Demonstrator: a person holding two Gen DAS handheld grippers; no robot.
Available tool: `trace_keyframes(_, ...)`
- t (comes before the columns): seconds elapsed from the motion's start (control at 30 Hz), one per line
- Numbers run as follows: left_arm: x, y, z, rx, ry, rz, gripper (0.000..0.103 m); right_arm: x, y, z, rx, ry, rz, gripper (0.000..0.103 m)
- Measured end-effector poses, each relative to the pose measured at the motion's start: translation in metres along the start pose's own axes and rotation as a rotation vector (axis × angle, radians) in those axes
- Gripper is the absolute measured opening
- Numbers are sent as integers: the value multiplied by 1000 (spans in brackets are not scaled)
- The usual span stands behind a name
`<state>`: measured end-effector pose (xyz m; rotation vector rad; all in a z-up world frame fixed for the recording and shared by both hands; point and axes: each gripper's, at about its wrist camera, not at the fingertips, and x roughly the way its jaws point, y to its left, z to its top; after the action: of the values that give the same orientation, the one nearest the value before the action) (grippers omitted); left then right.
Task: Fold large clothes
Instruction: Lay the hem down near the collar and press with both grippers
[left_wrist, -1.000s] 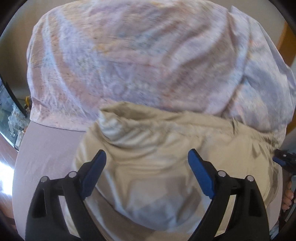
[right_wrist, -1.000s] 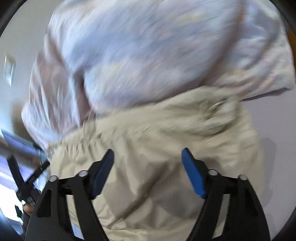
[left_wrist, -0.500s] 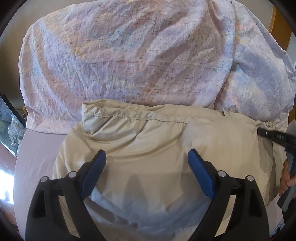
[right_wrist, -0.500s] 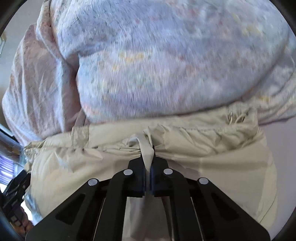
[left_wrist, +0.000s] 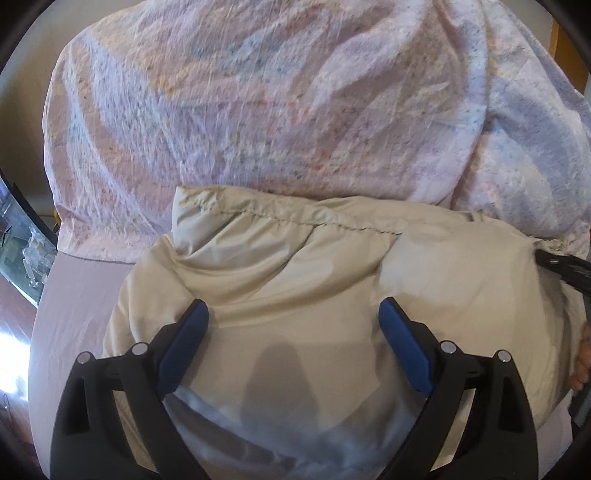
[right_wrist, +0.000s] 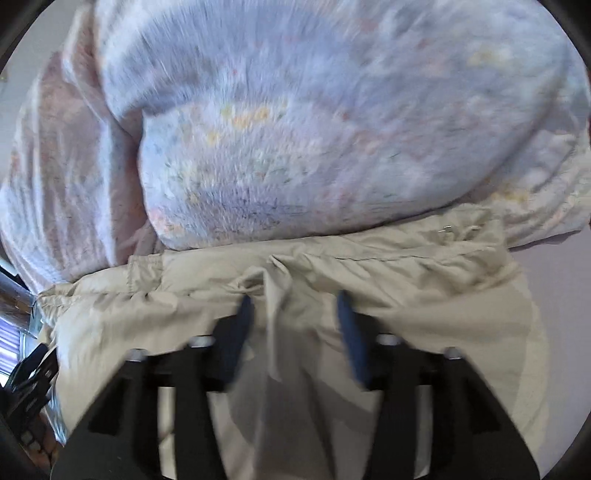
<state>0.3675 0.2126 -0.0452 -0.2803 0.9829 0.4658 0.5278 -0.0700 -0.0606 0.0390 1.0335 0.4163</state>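
Rumpled pastel quilt (left_wrist: 277, 110) — speckled print, plain mauve bedsheet (left_wrist: 74, 314) beneath

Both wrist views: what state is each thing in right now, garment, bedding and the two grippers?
Beige puffy nylon jacket: folded into a bundle, lying on the sheet, against the duvet.
Pastel patterned duvet: heaped behind the jacket.
Plain lilac bedsheet: spread flat.
Left gripper: open, over the jacket.
Right gripper: opening, a fabric pleat standing between its fingers.

Black left gripper (left_wrist: 293, 328), blue pads (left_wrist: 404, 350), silver screws
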Motion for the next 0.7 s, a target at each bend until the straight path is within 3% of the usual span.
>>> trace_keyframes(0.23,13,10,3,-23,11,22,96,-43,-30,-40,16,-86,-24,58)
trace_keyframes(0.33,18,16,3,-27,5,44,96,-47,-41,-61,11,-104,-81,58)
trace_keyframes(0.4,22,19,4,-30,4,57,97,-38,-47,-59,14,-107,-156,58)
trace_keyframes(0.5,30,25,4,-29,-4,67,99,-24,-56,-64,48,-99,-185,58)
trace_keyframes(0.7,47,32,5,-27,-15,81,101,-1,-44,-67,-22,-124,-258,60)
